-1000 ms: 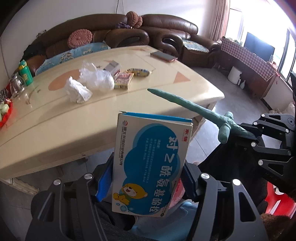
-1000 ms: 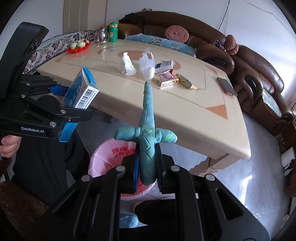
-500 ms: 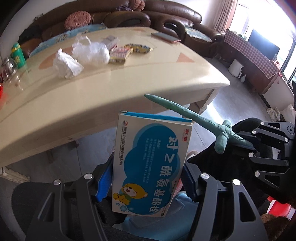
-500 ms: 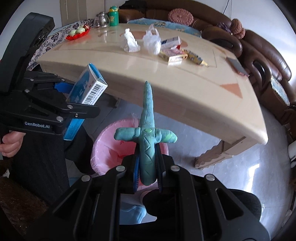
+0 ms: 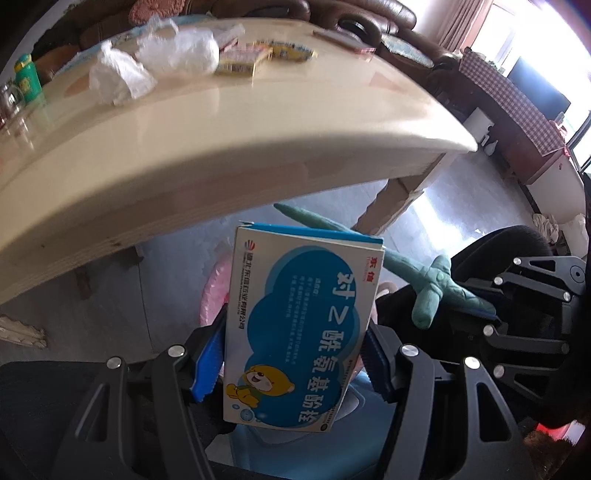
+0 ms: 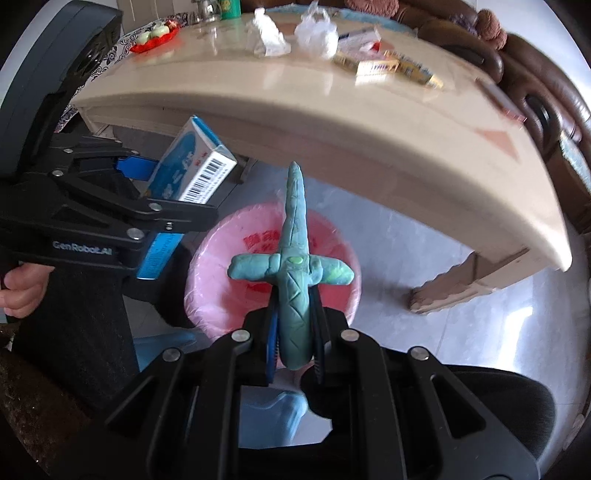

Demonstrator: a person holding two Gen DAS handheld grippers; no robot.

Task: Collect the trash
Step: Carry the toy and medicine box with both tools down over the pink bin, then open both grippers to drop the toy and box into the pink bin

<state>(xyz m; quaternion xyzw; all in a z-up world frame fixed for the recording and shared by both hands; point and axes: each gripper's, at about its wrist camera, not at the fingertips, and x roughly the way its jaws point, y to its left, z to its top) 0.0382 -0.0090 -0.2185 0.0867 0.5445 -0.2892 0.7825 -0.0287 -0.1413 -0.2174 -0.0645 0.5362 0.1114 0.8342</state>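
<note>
Left gripper (image 5: pixel 295 365): clamps the medicine box (image 5: pixel 295 325).
Right gripper (image 6: pixel 295 343): pinches the clay plane (image 6: pixel 293 269) above the pink bin (image 6: pixel 229 236).
Left to do: wrappers (image 6: pixel 314 33) on the table (image 6: pixel 295 122).

My left wrist camera sits close behind blue-and-white medicine box (image 5: pixel 299 328), faces forward under edge of cream glossy table (image 5: pixel 229 147). My right wrist camera sits close behind teal clay plane (image 6: pixel 293 266), looks down toward pink-lined round bin (image 6: pixel 332 266). Both views share table, bin, box, plane.
</note>
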